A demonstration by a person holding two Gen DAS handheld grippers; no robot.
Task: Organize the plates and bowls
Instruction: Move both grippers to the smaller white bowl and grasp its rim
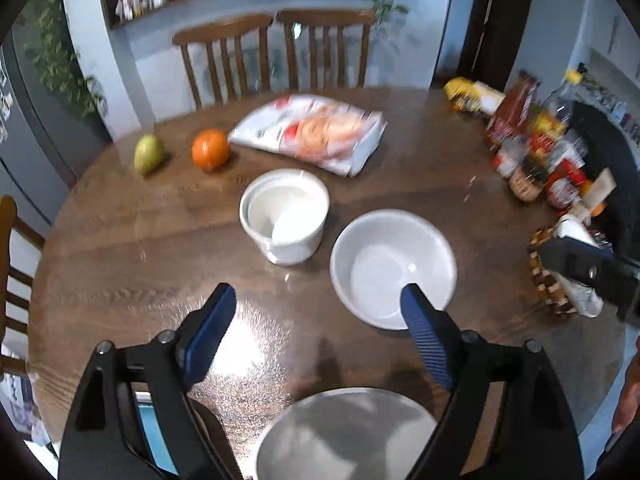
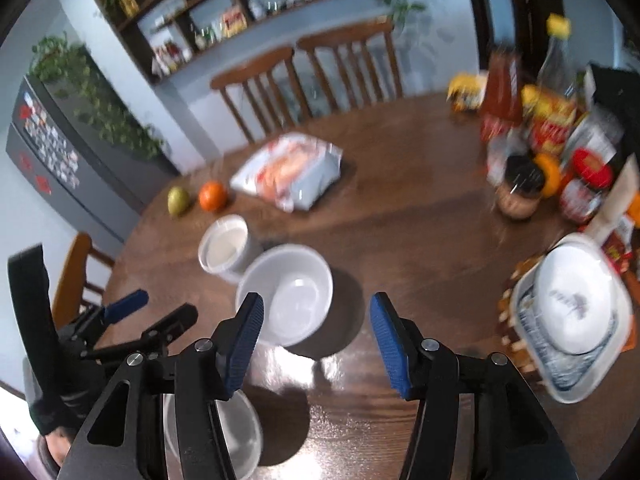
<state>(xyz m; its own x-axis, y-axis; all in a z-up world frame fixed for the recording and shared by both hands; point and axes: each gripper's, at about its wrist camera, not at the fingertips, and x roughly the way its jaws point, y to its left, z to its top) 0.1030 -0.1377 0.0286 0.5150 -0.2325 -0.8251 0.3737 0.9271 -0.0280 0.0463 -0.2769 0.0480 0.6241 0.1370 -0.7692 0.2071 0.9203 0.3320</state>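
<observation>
Wooden worktop (image 1: 120,248) is carrying everything, and a stack of plates (image 2: 576,312) is sitting at its right edge. Near the middle a wide white bowl (image 1: 394,268) is lying just beside a deeper cup-shaped bowl (image 1: 286,216), with another bowl (image 1: 344,436) close under the left tool (image 1: 320,312). Both the left tool and the right tool (image 2: 316,332) are hanging open, gripping nothing. Nesting should go best by pinching 1 rim squarely and lowering it level.
</observation>
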